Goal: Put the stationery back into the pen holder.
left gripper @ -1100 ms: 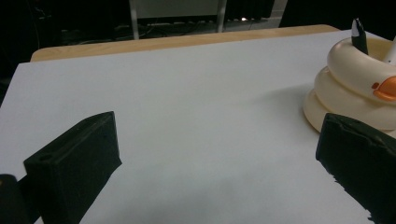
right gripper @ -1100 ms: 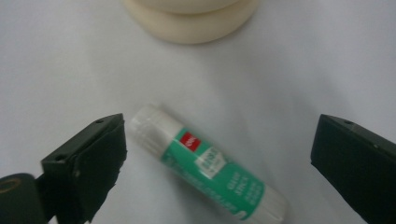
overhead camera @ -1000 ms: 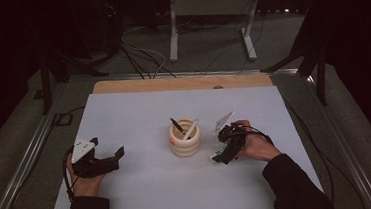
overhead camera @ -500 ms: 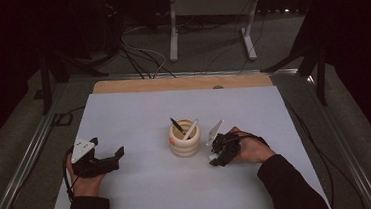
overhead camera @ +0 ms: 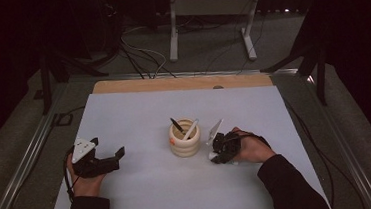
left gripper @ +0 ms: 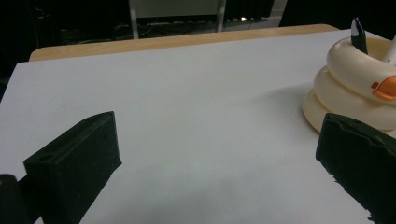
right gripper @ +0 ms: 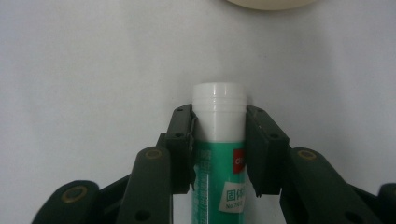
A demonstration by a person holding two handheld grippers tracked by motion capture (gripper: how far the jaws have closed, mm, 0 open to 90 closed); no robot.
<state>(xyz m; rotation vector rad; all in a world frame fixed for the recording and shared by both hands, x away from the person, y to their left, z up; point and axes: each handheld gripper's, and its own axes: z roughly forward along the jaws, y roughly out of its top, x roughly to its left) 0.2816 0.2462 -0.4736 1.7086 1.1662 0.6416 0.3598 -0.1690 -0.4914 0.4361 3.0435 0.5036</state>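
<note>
Right gripper point(right gripper: 219, 140) clamped on a glue stick point(right gripper: 219, 154), jaws having just been closing, pads pressed to both sides below its white cap; stick lying on the desk point(overhead camera: 145, 198), right of centre, just beside the cream ringed pen holder point(overhead camera: 185, 142). Left gripper point(overhead camera: 111, 158) resting near the desk's left edge, jaws spread wide, nothing between them. Black pen point(overhead camera: 177, 126) and white pen point(overhead camera: 191, 129) standing tilted in the holder.

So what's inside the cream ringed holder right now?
Two pens stand in the cream ringed holder: a black pen and a white pen, both leaning. Their lower ends and the holder's bottom are hidden by its wall. The glue stick is outside, in the right gripper.
</note>
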